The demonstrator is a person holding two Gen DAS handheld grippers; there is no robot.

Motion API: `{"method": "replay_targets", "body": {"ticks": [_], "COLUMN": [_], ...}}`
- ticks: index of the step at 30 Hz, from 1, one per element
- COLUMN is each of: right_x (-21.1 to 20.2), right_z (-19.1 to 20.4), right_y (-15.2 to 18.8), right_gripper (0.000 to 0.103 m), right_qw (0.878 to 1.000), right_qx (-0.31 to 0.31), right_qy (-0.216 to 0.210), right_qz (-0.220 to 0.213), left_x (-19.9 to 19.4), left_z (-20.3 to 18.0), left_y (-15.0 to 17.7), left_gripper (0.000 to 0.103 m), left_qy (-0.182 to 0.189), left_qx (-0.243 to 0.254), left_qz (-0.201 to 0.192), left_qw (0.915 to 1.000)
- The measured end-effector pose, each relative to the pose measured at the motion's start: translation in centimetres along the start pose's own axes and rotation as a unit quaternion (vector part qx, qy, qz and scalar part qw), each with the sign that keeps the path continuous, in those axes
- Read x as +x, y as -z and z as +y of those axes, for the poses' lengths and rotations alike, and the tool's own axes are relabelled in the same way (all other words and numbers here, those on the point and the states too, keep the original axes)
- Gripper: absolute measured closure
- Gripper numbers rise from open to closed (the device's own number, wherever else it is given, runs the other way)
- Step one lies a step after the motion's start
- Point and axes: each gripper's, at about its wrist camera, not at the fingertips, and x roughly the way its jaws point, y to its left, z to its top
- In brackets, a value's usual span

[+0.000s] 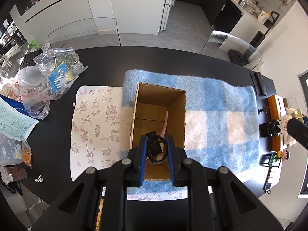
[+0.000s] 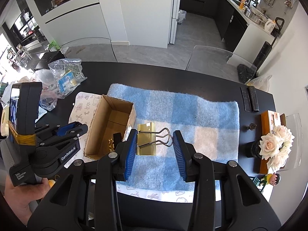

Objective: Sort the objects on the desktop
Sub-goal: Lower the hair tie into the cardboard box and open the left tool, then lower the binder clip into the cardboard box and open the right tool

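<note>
Left gripper (image 1: 156, 157): clamped on a black binder clip (image 1: 154, 147) over the open cardboard box (image 1: 134, 105)
Right gripper (image 2: 155, 154): pads apart, a gold binder clip (image 2: 147, 141) between them, touching the left pad, above the blue-and-white checked cloth (image 2: 202, 115)
Writing: "GenRobot.AI" and "Data Acquisition System" on the left gripper's body
Box: on the cloth, left of the gold clip

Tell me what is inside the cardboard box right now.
Inside the cardboard box lie a pink strip and a gold toothed piece. The left tool and its black item cover the floor beneath.
</note>
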Motion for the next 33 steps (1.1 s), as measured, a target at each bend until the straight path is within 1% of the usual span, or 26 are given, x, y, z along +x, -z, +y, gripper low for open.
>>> {"method": "replay_targets", "body": {"ticks": [5,10,12,14,16,17,19,20,21,27,33], "right_x": [0.8,1.0,0.9,0.8,0.6,0.5,0.4,0.4,0.4,0.2,0.5], "right_z": [0.2,0.4,0.4,0.4,0.4,0.5,0.5,0.6,0.6,1.7,4.4], "right_y": [-0.4,-0.5,-0.4,-0.4,-0.3,-0.3,-0.3,-0.3,-0.3,-0.5,-0.9], "right_gripper": [0.064,0.064,0.064,0.064,0.064,0.064,0.064,0.064,0.064,0.064,0.064], "right_qw": [1.0,1.0,1.0,1.0,1.0,1.0,1.0,1.0,1.0,1.0,0.998], "right_qx": [-0.006,-0.008,-0.008,-0.007,-0.008,-0.008,-0.009,-0.01,-0.011,-0.025,-0.051], "right_qy": [-0.002,-0.004,-0.004,-0.003,-0.003,-0.002,-0.002,-0.002,-0.002,-0.008,-0.027], "right_qz": [0.008,0.011,0.011,0.01,0.01,0.009,0.008,0.008,0.007,0.003,-0.002], "left_x": [0.6,0.6,0.6,0.5,0.3,0.2,0.0,-0.2,-0.3,-1.3,-2.6], "left_z": [0.3,0.3,0.4,0.4,0.3,0.3,0.2,0.3,0.4,2.0,5.0], "left_y": [-0.1,-0.1,0.0,0.1,0.2,0.2,0.3,0.4,0.4,0.8,1.5], "left_gripper": [0.082,0.078,0.076,0.066,0.048,0.045,0.031,0.029,0.028,0.027,0.027], "left_qy": [0.004,0.007,0.015,0.026,0.033,0.033,0.031,0.03,0.029,0.02,0.001], "left_qx": [-0.006,-0.009,-0.011,-0.013,-0.014,-0.013,-0.012,-0.013,-0.015,-0.033,-0.062], "left_qz": [0.005,0.008,0.01,0.009,0.007,0.004,-0.001,-0.003,-0.005,-0.013,-0.022], "left_qw": [1.0,0.9999,0.9998,0.9995,0.9993,0.9994,0.9995,0.9995,0.9994,0.9992,0.9978]}}
